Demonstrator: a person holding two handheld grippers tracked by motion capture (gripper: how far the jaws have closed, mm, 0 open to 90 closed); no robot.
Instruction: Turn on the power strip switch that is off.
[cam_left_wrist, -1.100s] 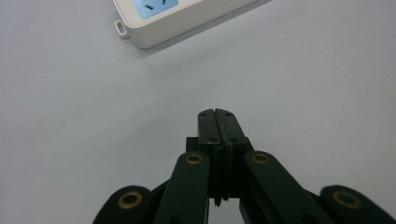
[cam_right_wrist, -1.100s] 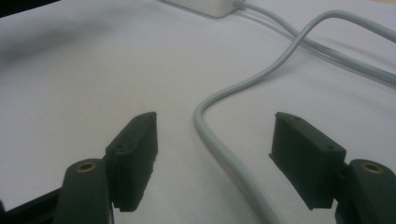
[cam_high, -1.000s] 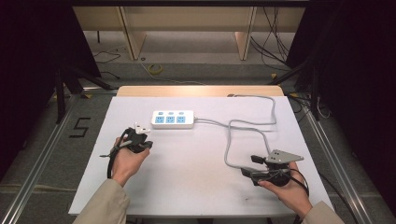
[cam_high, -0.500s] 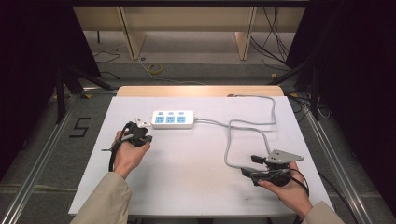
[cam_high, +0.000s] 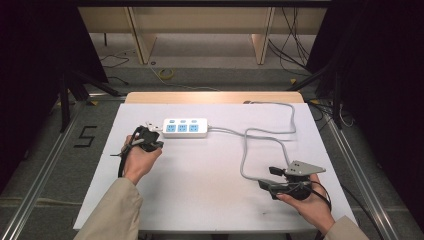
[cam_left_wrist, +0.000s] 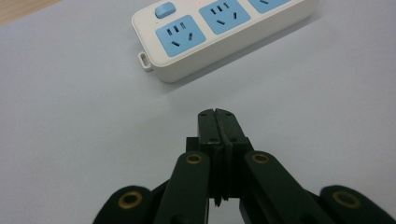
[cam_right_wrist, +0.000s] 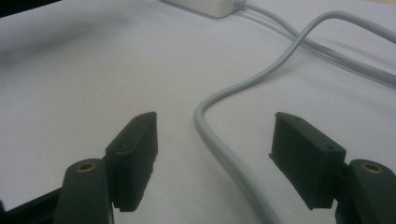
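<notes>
Power strip (cam_left_wrist: 219, 32) lies just ahead of closed left claw (cam_left_wrist: 218, 113); right claw (cam_right_wrist: 215, 154) gapes astride its cable (cam_right_wrist: 233, 154).

You face a white table (cam_high: 200, 200) on a grey floor, where a black "5" (cam_high: 85, 136) marks the left side and loose cables (cam_high: 295, 35) trail beyond wooden furniture legs (cam_high: 261, 35).

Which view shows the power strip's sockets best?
The left gripper view: the power strip lies close ahead, its blue sockets and slots sharp. The high view shows the whole strip, small. The right gripper view catches one corner and the grey cord.
</notes>
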